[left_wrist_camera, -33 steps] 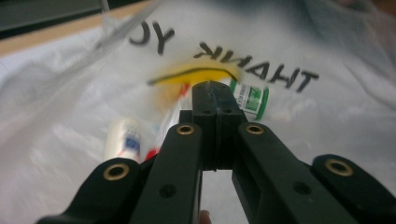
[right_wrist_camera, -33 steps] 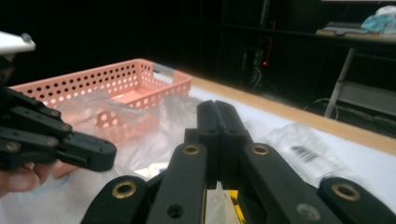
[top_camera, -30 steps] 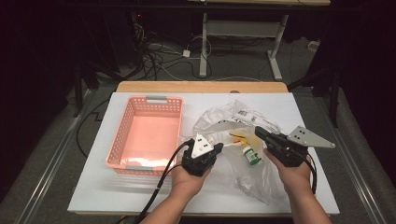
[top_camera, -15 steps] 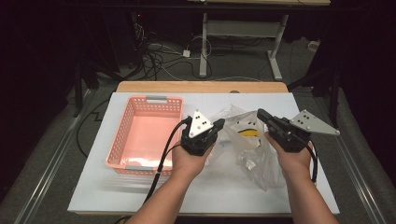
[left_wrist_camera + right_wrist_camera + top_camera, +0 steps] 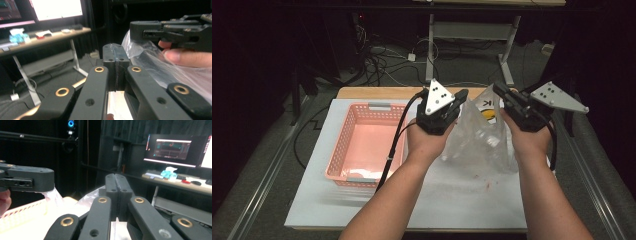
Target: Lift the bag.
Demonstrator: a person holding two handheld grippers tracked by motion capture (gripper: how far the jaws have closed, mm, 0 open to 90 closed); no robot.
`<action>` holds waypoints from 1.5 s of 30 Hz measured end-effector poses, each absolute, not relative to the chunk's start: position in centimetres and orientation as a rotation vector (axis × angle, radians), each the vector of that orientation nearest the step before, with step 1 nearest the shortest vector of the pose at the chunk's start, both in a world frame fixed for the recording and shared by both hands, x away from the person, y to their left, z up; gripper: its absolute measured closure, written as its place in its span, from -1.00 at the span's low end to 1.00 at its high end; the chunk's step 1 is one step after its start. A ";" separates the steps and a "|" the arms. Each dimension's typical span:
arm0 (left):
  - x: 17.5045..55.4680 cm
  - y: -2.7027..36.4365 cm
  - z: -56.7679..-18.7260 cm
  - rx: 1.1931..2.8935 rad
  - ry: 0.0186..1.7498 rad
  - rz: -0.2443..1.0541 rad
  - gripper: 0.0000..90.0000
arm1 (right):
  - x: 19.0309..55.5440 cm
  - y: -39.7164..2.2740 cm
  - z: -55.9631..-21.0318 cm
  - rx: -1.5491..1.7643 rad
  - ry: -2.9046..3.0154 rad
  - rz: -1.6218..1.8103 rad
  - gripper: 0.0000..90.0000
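Between both tools, crinkled clear bag (image 5: 482, 135)

A black "K" on a white label (image 5: 488, 103) inside the plastic bag (image 5: 477, 140).

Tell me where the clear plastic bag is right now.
In the high view the clear plastic bag hangs above the white table, held up between the left gripper and right gripper, right of the pink basket.
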State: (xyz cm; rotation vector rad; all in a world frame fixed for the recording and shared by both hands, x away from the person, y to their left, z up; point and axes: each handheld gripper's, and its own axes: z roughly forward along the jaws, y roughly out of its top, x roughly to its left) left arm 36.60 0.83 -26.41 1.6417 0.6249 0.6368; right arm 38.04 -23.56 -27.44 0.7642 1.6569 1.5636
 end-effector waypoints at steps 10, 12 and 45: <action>36.8 0.1 -21.2 1.555 0.542 0.664 0.98 | 39.4 -23.0 -22.6 0.729 1.564 1.572 1.00; 37.1 -0.4 -21.2 1.559 0.541 0.648 0.98 | 40.0 -22.9 -23.3 0.763 1.592 1.563 1.00; 39.8 2.3 -28.1 1.684 0.660 0.579 0.69 | 41.9 -25.6 -27.7 0.891 1.683 1.468 1.00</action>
